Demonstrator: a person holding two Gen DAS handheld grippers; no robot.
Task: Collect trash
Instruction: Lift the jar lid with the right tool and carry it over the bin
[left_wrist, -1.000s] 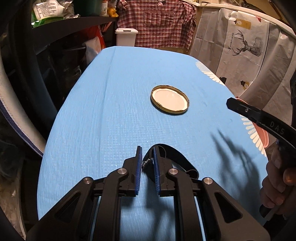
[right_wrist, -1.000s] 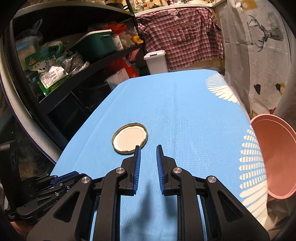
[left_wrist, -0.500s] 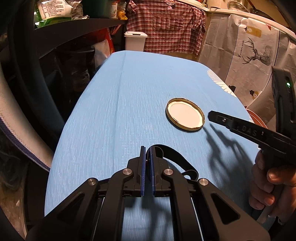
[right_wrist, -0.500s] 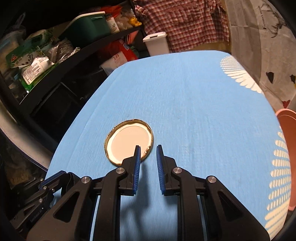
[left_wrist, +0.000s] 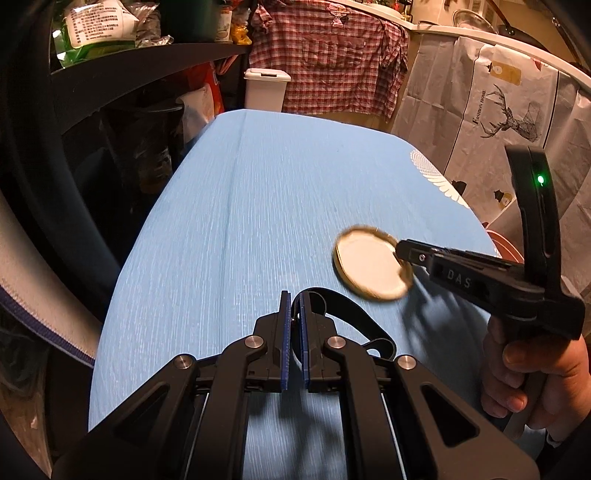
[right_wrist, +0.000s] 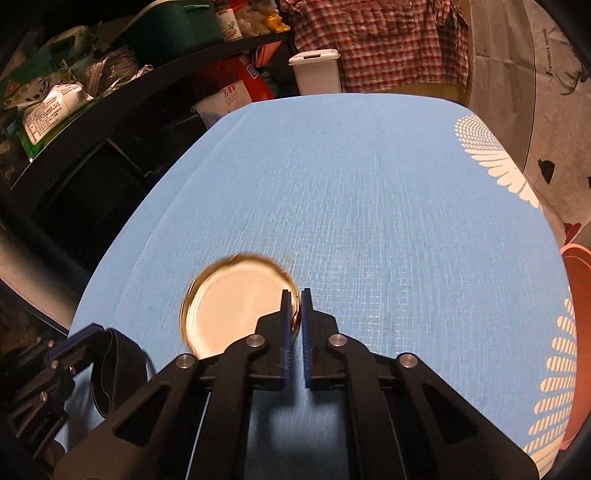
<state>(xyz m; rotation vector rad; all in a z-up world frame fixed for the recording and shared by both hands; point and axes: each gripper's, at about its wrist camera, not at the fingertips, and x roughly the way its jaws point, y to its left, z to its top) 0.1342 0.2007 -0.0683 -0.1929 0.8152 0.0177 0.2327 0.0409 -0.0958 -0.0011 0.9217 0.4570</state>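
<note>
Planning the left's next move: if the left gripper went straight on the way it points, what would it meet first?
Likely just the blue tablecloth: the left gripper, shut on a black strap, points past the jar lid, which lies right of that line.

Blue tablecloth (left_wrist: 280, 206) with white feather print at right edge. Dark shelving (right_wrist: 110, 92) left, crammed with packets and a green box. Far: white lidded bin (left_wrist: 266, 89), red plaid shirt (left_wrist: 328, 55) hanging. Right: deer-print sheet (left_wrist: 509, 110). Dim, warm light.

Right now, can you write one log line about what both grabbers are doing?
right gripper: shut on jar lid rim | left gripper: shut on black strap | lid: over blue tablecloth
</note>
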